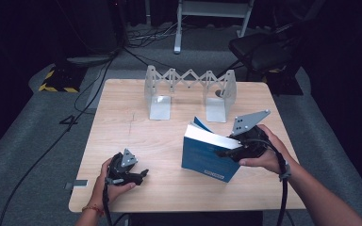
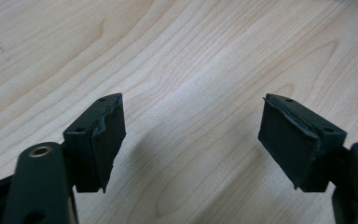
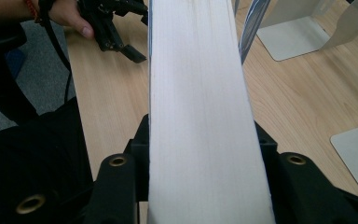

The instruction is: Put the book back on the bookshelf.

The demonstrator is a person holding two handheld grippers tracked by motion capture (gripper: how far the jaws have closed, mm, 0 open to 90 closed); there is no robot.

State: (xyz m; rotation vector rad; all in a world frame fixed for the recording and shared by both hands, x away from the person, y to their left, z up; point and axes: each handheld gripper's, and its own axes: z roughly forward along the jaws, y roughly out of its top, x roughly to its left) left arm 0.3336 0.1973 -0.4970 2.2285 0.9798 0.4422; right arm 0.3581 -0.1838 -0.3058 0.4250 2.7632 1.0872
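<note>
The right gripper (image 1: 226, 151) clamps a blue book (image 1: 206, 153) by its white page edge, holding it tilted above the desk (image 1: 136, 136), seemingly clear of the wood, near the metal expanding bookends (image 1: 190, 94). The left gripper (image 1: 139, 175) rests low, jaws spread with nothing between them.

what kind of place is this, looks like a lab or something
Probably a lab or recording studio rather than a home. A lone wooden table stands on grey carpet amid dark curtains, with cables trailing across the floor and hazard-striped tape on a stand base. The person holds instrumented grippers, the right gripper clamping a blue book.
</note>
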